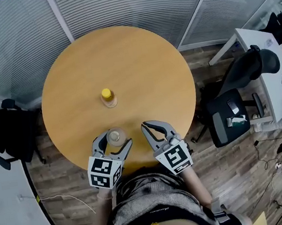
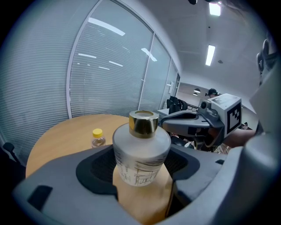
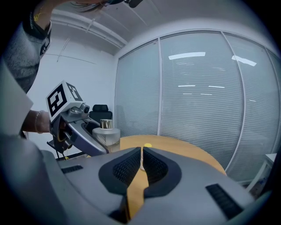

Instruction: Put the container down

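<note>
From the head view I count two grippers over one round wooden table (image 1: 69,83). My left gripper (image 1: 113,142) has one container (image 1: 114,136) between its fingers, a frosted bottle near the table's near edge. My right gripper (image 1: 153,130) hangs just beside it. One small yellow-capped bottle (image 1: 108,97) stands alone at the table's middle, well apart from both.

In the left gripper view my two pads pinch the container's frosted body, one on each side. It stands upright, its single gold cap (image 2: 143,122) on top. Wood shows under it, but I cannot tell whether its base touches the table.

In the right gripper view my two pads are pressed together with only a thin slit between them, holding nothing. The container shows off to the left in the other gripper.
</note>
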`<state>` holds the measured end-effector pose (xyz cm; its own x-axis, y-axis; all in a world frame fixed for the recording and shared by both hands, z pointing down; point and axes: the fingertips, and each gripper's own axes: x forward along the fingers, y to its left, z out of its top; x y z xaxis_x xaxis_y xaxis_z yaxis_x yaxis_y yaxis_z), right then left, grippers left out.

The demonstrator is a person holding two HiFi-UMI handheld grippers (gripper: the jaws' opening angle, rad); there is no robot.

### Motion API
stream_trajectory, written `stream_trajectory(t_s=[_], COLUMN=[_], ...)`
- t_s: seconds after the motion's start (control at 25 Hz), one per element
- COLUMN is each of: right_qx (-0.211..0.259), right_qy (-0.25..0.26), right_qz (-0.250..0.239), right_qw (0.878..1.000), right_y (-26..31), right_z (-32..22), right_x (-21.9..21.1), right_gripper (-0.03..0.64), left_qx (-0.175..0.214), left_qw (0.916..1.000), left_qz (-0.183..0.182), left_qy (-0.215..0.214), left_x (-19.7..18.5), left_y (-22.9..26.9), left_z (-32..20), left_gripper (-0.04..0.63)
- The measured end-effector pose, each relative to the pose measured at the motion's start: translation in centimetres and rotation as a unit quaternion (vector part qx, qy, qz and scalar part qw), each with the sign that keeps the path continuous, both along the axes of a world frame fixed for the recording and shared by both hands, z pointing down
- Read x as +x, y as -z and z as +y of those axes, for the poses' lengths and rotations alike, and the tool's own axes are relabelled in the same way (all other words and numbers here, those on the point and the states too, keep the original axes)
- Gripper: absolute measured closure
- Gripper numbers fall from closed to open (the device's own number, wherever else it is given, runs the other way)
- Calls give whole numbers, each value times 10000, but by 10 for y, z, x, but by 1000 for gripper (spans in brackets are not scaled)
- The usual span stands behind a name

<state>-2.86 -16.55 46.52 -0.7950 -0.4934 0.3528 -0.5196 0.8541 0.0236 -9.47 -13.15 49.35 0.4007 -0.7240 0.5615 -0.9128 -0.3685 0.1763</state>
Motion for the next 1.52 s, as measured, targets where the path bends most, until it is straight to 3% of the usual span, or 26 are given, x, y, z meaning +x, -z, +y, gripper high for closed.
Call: stream_trajectory(t_s=[1.0, 1.52], right_qx=[-207, -288], right_qy=[-317, -483], right_qz=[214, 311], right_qw=[9991, 9979], right_y=[-18, -22], right_z=[-2, 0], right_x=[6, 13], right_gripper=[590, 590], left_qx=[-171, -405], left_qw=[9998, 9991], left_qz=[108, -119], left_qy=[-65, -76], left_x=[-4, -12], left_y=[-68, -122], left_z=[-13, -15], left_gripper=[256, 256])
